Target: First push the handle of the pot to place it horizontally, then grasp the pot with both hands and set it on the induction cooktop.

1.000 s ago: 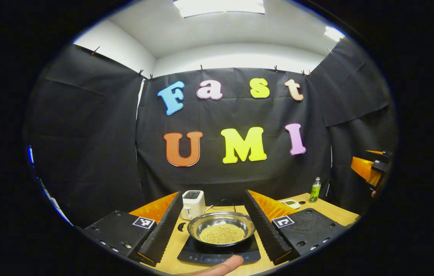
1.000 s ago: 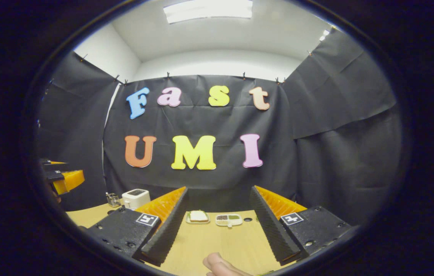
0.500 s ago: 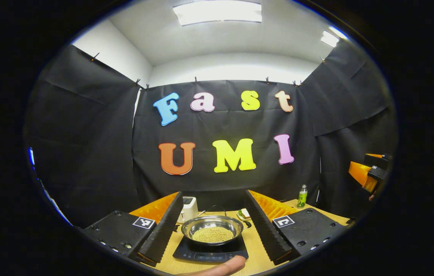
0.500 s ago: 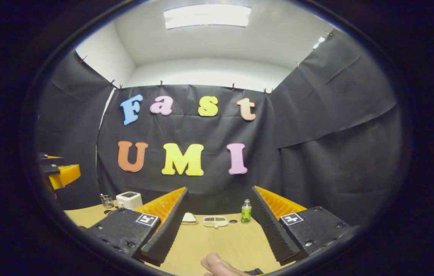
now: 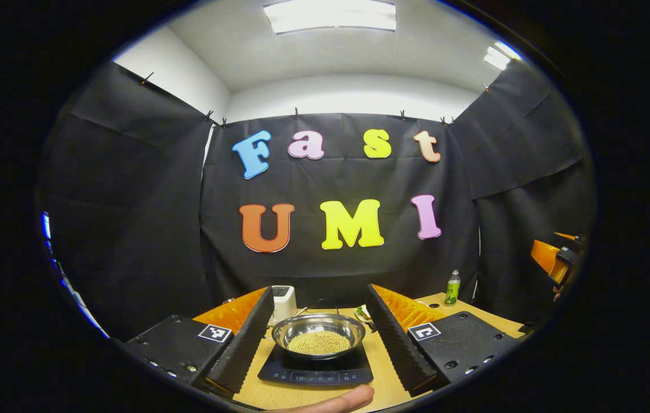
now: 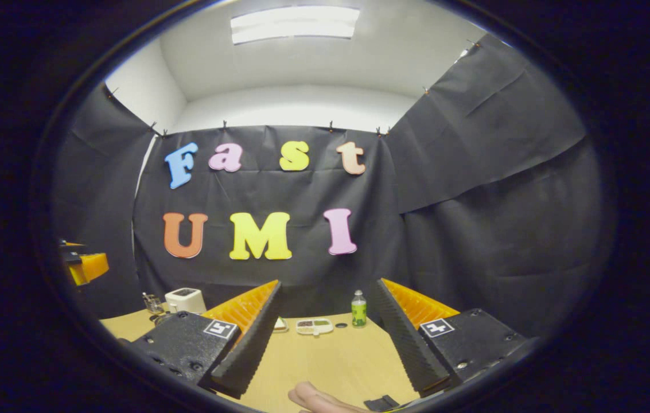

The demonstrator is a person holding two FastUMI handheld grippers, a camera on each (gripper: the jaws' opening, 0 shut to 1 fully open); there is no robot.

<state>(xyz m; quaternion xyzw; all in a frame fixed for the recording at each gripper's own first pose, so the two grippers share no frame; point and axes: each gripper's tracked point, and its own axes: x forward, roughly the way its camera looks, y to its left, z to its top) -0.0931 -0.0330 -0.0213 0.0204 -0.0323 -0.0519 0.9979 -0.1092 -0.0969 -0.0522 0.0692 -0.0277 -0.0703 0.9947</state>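
Pot [image 5: 318,336] is seen resting on the induction cooktop [image 5: 315,370], centred on the dark glass plate, with a layer of small yellowish grains inside the bowl. No handle can be made out on the pot from the left gripper view. Both sit on the wooden surface [image 5: 385,373], framed between the fingers of the left tool [image 5: 319,332], which are spread wide apart with nothing held and are raised clear of the pot. A white toaster [image 5: 283,299] is noted behind the pot, partly hidden by the left finger. A green bottle [image 5: 452,288] stands farther back to the right. A fingertip [image 5: 336,401] is seen at the lower edge of the view.

In the right gripper view, the right tool [image 6: 319,338] is likewise spread wide apart and empty, held above bare wood. Between its fingers, at the far edge of the surface, a small divided dish [image 6: 314,326] and the green bottle are recorded side by side, apart from each other. The toaster stands far left. The other tool is seen at the left edge of that view; its state cannot be told there.
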